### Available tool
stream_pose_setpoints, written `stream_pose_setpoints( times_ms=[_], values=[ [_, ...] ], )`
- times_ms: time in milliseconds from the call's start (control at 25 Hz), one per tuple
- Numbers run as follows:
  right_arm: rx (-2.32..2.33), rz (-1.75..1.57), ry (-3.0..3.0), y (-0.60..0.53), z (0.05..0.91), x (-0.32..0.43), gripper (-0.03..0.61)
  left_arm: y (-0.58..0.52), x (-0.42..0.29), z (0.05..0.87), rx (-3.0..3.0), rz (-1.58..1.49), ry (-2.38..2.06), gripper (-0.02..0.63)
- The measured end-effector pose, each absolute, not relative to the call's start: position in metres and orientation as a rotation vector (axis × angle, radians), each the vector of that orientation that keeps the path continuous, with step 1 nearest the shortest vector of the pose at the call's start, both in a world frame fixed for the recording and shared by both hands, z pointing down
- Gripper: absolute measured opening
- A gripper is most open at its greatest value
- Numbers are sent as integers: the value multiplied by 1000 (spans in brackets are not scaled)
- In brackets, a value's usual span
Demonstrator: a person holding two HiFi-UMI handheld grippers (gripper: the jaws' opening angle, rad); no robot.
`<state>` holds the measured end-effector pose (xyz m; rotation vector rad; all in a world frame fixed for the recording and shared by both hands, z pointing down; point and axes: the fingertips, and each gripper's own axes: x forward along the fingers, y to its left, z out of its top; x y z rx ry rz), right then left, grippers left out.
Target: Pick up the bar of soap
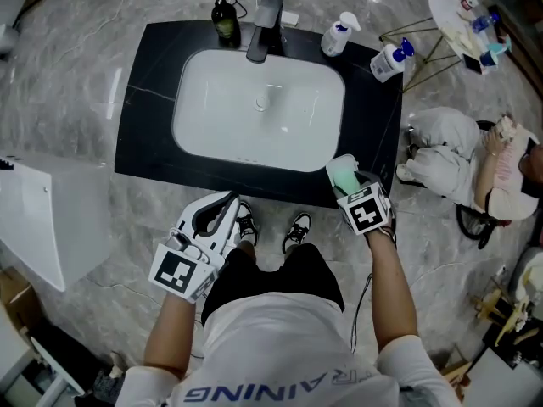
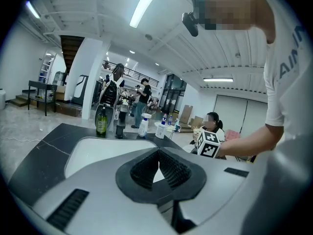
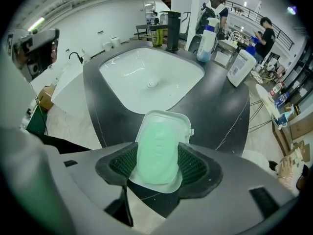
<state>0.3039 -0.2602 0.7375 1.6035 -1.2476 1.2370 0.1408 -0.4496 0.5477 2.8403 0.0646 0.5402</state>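
Straddling the soap bar [image 3: 157, 146] along its long axis near the counter's [image 3: 225, 111] front-right corner, the right tongs [image 3: 156, 163] are gaping open around it without yet gripping; the left tongs [image 2: 158, 168] are hanging closed, empty and farther off.

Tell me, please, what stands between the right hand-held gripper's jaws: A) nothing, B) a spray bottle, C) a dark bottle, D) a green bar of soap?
D: the green bar of soap lies between the jaws of the right hand-held gripper, over a white dish.

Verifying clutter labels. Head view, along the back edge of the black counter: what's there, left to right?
dark bottle → faucet → spray bottle → white bottle with blue cap
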Motion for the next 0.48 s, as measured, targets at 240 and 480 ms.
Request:
stream_pose_setpoints(
  times_ms=[240,480],
  values=[
    [1687,1108,-1275,-264,733,303,258,-454,141,547,2846,544,65,11],
    [1873,1029,-1287,-269,705,306,258,-454,144,540,2866,537,83,11]
  ],
)
